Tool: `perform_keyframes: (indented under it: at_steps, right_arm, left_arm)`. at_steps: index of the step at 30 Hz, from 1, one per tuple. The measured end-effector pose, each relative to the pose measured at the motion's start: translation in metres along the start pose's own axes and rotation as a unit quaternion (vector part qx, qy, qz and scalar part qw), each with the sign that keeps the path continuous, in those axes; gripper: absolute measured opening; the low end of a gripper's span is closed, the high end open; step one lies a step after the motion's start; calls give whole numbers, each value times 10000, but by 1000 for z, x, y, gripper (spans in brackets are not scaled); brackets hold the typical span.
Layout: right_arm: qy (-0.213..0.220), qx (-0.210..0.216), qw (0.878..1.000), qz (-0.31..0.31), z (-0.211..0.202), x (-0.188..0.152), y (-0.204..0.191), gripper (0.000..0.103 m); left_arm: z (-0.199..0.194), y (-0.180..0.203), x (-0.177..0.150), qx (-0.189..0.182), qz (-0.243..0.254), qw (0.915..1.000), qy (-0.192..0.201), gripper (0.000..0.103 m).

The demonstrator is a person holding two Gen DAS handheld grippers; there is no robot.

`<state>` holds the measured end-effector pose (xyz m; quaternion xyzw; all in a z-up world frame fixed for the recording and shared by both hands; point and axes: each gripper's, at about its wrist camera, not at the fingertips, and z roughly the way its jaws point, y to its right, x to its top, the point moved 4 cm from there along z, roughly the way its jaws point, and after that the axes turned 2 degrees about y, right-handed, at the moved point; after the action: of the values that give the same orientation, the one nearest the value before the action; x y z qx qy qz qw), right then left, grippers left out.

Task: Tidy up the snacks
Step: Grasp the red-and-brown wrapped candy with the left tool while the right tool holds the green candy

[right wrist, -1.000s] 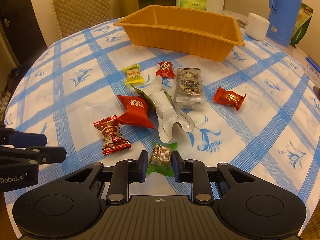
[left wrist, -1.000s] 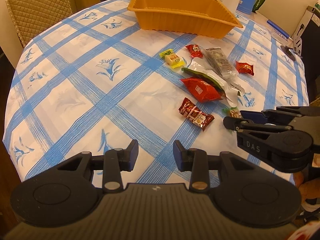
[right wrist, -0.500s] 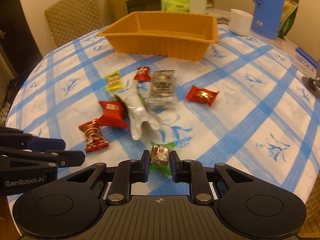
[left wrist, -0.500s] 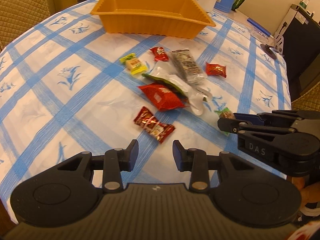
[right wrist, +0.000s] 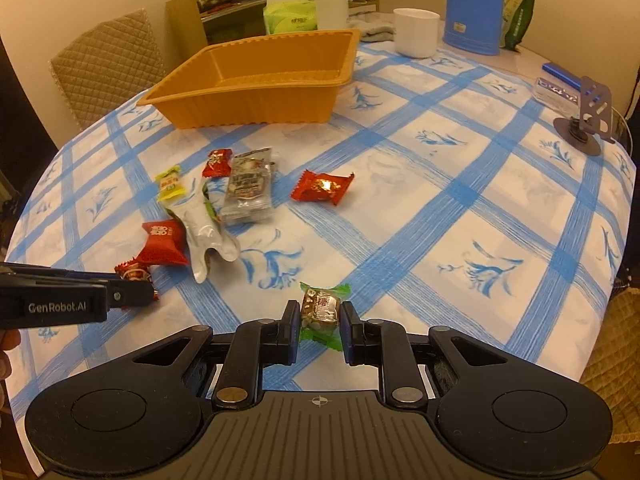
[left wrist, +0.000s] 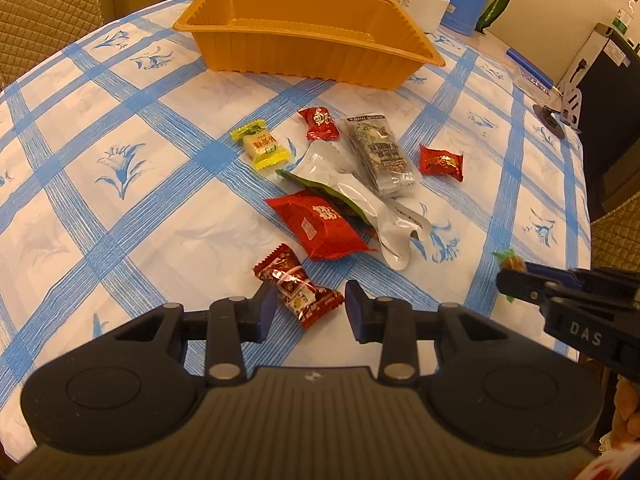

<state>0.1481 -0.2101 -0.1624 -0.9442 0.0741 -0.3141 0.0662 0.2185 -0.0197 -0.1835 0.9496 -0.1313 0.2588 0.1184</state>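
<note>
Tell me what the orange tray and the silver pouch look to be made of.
Orange tray: looks like thin moulded plastic with a dull sheen; its walls are finely ribbed. Silver pouch: probably metallised foil film, judging by its crinkled surface and bright glare.

In the left wrist view, the green-wrapped candy (left wrist: 509, 259) shows only a sliver above the right gripper (left wrist: 510, 280), whose body runs off the right edge. The brown-red candy (left wrist: 298, 286) lies between the left gripper's (left wrist: 310, 307) jaws, but contact cannot be told. In the right wrist view that candy is mostly hidden behind the left gripper's tip. The silver pouch (left wrist: 360, 200) covers part of the big red packet (left wrist: 322, 226) and a green-edged wrapper beneath. Print on the grey snack bar (left wrist: 382, 152) is too small to read. A hand (right wrist: 8, 354) is cut by the left edge.
</note>
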Motion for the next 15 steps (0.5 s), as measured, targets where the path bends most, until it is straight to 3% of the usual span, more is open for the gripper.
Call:
perform_keyframes:
  at_steps: [15]
  right_arm:
    - [-29, 60, 10000, 5, -3, -6, 11, 21]
  left_arm:
    - [13, 3, 4, 372, 254, 9990, 35, 26]
